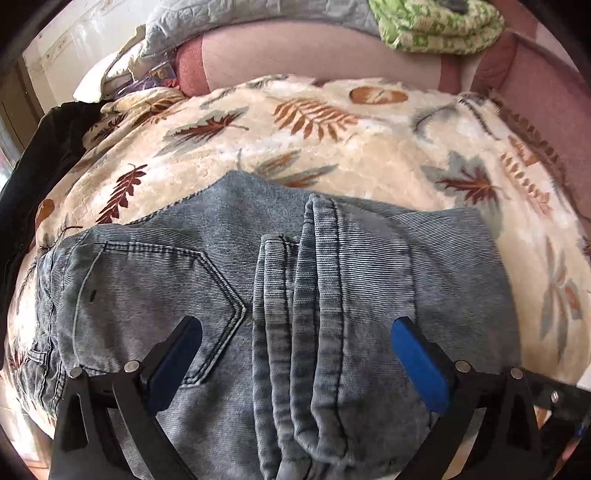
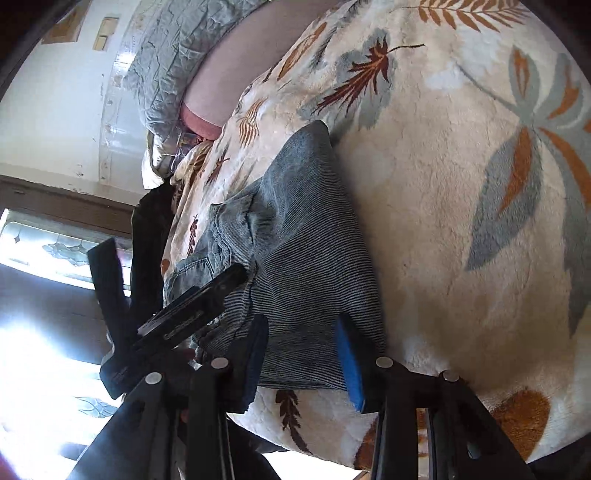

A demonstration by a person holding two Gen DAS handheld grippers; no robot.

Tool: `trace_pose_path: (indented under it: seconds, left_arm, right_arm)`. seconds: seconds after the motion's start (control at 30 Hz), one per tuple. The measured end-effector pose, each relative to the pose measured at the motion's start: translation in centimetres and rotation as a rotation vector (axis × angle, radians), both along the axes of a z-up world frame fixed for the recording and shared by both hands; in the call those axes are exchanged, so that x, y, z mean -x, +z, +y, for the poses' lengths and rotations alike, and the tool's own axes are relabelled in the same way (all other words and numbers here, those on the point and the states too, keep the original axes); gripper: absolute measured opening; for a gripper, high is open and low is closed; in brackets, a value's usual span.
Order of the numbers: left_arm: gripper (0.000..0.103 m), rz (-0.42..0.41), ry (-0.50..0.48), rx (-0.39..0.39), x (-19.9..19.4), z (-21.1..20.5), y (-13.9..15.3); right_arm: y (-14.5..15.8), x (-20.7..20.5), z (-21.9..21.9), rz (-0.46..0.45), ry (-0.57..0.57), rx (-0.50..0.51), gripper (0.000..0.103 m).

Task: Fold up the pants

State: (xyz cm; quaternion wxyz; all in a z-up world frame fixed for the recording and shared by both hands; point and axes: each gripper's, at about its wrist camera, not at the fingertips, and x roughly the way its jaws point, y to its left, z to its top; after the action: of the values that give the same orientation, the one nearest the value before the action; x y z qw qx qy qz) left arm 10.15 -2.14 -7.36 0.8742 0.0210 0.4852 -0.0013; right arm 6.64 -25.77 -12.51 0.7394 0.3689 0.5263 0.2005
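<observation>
Pants (image 1: 258, 295): light blue jeans, folded into a compact stack on the leaf-print blanket (image 1: 369, 140), near its front edge. Back pocket (image 1: 159, 295) up on the left side of the stack, legs doubled over and bunched in thick seam ridges down the middle, flat denim panel on the right. Far edge of the stack fairly straight; waistband side on the left rumpled, hanging toward the blanket's left edge.

Left gripper (image 1: 297, 339): fingers spread as wide as they go, hovering over the middle of the stack, straddling pocket corner and leg seams. Nothing pinched; pads look clear of the cloth, contact not certain from this angle.

Right gripper (image 2: 304, 354): fingers partly open, at the near right corner of the stack, denim edge in the gap between them. Pads apparently not pressing, so read as released, not gripping. Left gripper also visible in the right wrist view, off to the left above the waistband side.

Progress, as judgement: main folds look done, legs already brought over the seat, bundle roughly rectangular. Both grippers off the cloth fits an end-of-fold release. Left to do, at most: flatten the bunched middle ridge, tidy the loose left edge, maybe one more fold in half if a smaller packet is wanted. Risk: thick seams springing the top layer back open.

Dark garment (image 1: 48, 147) beyond the blanket's left edge, green quilt (image 1: 439, 26) at the far right corner, both untouched.
</observation>
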Motion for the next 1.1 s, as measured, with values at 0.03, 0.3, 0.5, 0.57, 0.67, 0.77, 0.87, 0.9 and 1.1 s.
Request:
trace_pose_path:
  seconds: [0.03, 0.3, 0.5, 0.57, 0.67, 0.77, 0.87, 0.9, 1.1]
  left_arm:
    - [0.102, -0.029, 0.006, -0.002, 1.3, 0.6, 0.6]
    - [0.102, -0.156, 0.004, 0.145, 9.6, 6.0, 0.9]
    - [0.102, -0.220, 0.129, 0.207, 10.6, 10.2, 1.2]
    - [0.102, -0.253, 0.169, 0.226, 10.9, 11.6, 1.6]
    - [0.102, -0.273, 0.210, 0.242, 11.3, 13.3, 1.7]
    - [0.102, -0.255, 0.240, 0.279, 11.3, 14.6, 1.2]
    - [0.102, -0.253, 0.251, 0.295, 11.3, 15.0, 1.0]
    - [0.102, -0.254, 0.252, 0.293, 11.4, 15.1, 1.0]
    - [0.102, -0.276, 0.270, 0.299, 11.7, 15.7, 1.5]
  right_arm:
    - [0.4, 0.1, -0.1, -0.010, -0.004, 0.000, 0.043]
    - [5.7, -2.0, 2.8, -0.106, 0.089, 0.103, 0.052]
    - [7.0, -1.7, 11.4, -0.193, 0.329, 0.226, 0.052]
    - [6.8, -0.8, 13.9, -0.238, 0.396, 0.306, 0.052]
    - [6.3, 0.2, 16.5, -0.311, 0.469, 0.473, 0.047]
    - [5.6, 0.6, 18.0, -0.354, 0.521, 0.599, 0.039]
    - [4.5, 0.1, 18.8, -0.348, 0.565, 0.652, 0.022]
    - [4.4, 0.0, 19.1, -0.355, 0.575, 0.671, 0.019]
    - [7.4, 2.1, 19.1, -0.448, 0.556, 0.645, 0.010]
